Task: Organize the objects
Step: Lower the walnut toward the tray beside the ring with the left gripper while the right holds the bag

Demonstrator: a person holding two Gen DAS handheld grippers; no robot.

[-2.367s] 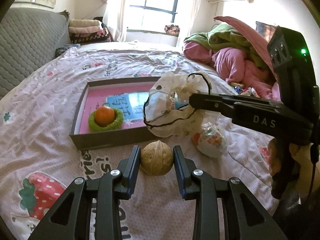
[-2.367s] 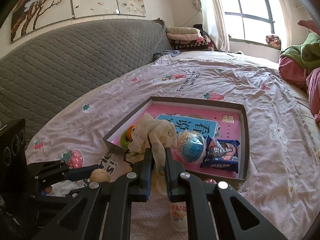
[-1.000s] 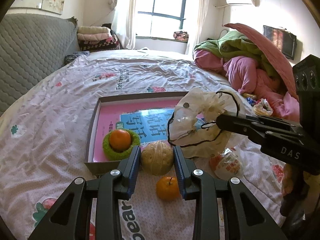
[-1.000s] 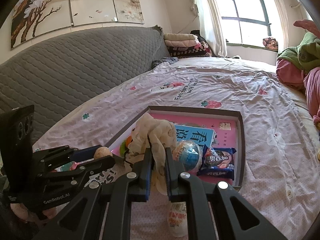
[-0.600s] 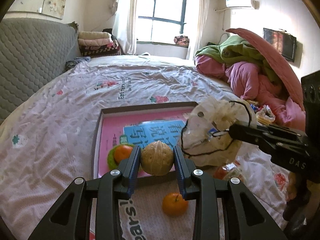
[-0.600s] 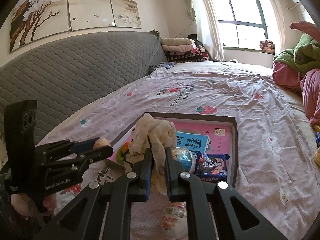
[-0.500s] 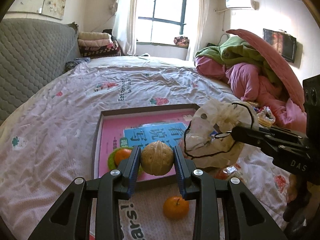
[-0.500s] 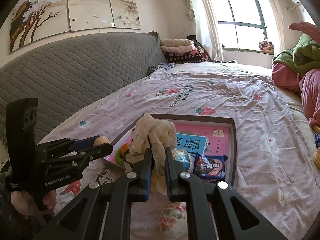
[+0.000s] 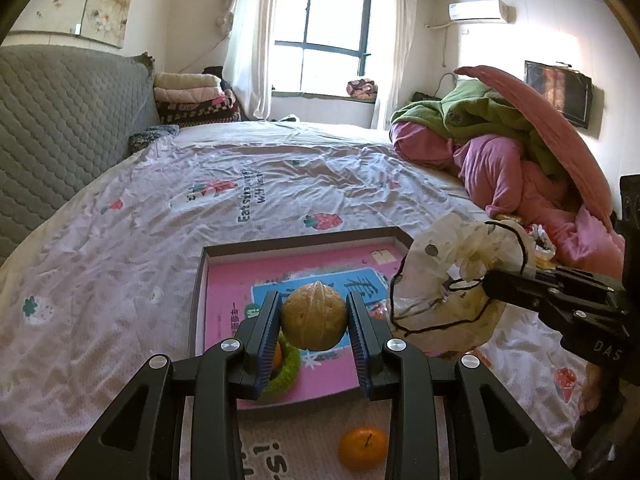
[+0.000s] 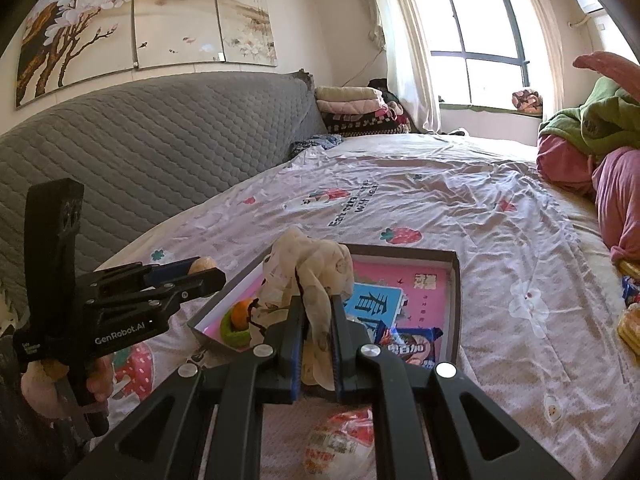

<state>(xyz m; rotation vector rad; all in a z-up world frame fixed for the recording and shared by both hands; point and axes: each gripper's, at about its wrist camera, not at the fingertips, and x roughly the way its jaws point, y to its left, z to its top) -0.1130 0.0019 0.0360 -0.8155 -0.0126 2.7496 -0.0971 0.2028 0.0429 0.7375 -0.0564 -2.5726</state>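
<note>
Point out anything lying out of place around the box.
Two items lie on the bedsheet outside the shallow grey box rather than in it: a small orange tangerine just before its near wall, and a red-and-white wrapped snack near the same edge. Nothing looks spilled or damaged.

"GenRobot.AI" on left tongs (image 10: 202, 269), "DAS" on right tongs (image 9: 486, 283)

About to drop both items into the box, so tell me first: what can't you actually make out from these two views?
- Left wrist view: the box's right side is hidden behind the cream cloth in the right claw.
- Same view: the orange in the green ring is mostly behind the left claw and its walnut.
- Right wrist view: the blue snack packet is partly behind the claw.
- Same view: the red-and-white packet is half covered, its print unreadable.
</note>
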